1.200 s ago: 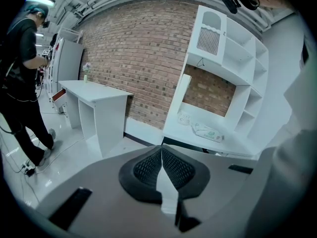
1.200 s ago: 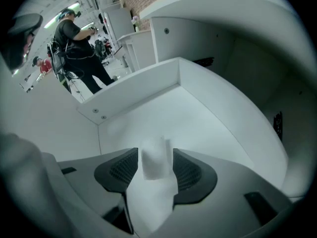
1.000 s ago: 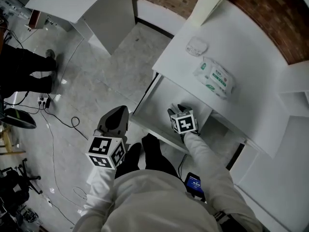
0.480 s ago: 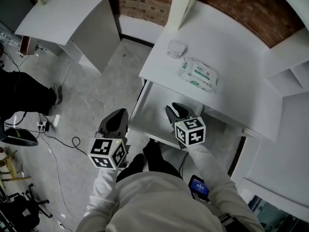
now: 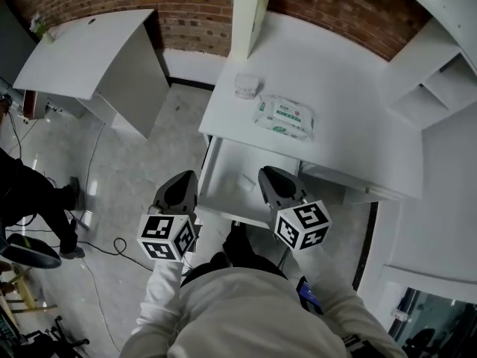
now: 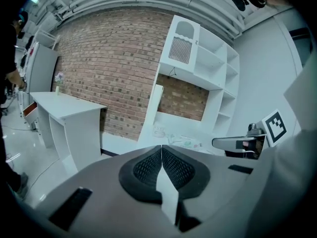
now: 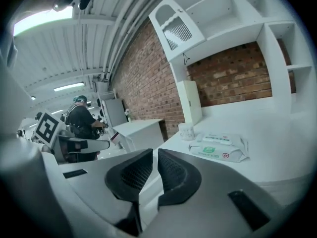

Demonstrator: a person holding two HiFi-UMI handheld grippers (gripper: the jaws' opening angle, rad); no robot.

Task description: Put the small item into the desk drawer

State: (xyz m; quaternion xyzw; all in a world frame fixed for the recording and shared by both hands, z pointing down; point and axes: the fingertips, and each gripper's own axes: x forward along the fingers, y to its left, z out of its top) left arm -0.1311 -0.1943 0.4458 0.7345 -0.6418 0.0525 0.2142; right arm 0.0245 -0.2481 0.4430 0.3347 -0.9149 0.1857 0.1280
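The white desk [image 5: 335, 88] has its drawer [image 5: 223, 168] pulled out, and a small pale item [image 5: 245, 180] lies on the drawer floor. My right gripper [image 5: 268, 174] hovers above the drawer's front right part. Its jaws are closing, with a narrow gap and nothing between them [image 7: 155, 155]. My left gripper [image 5: 183, 179] hangs over the floor left of the drawer, shut and empty [image 6: 161, 148]. A wet-wipes pack [image 5: 283, 118] and a small round white container [image 5: 246, 86] sit on the desktop.
A tall white panel [image 5: 250, 10] stands at the desk's back and a white shelf unit [image 5: 440, 80] stands to the right. A second white desk [image 5: 82, 54] stands far left. A person [image 5: 30, 192] and cables [image 5: 112, 245] are on the floor at left.
My right gripper has drawn back out of the drawer toward me and its jaws have narrowed. The left gripper has stayed put. The view has swung to show more of the desk.
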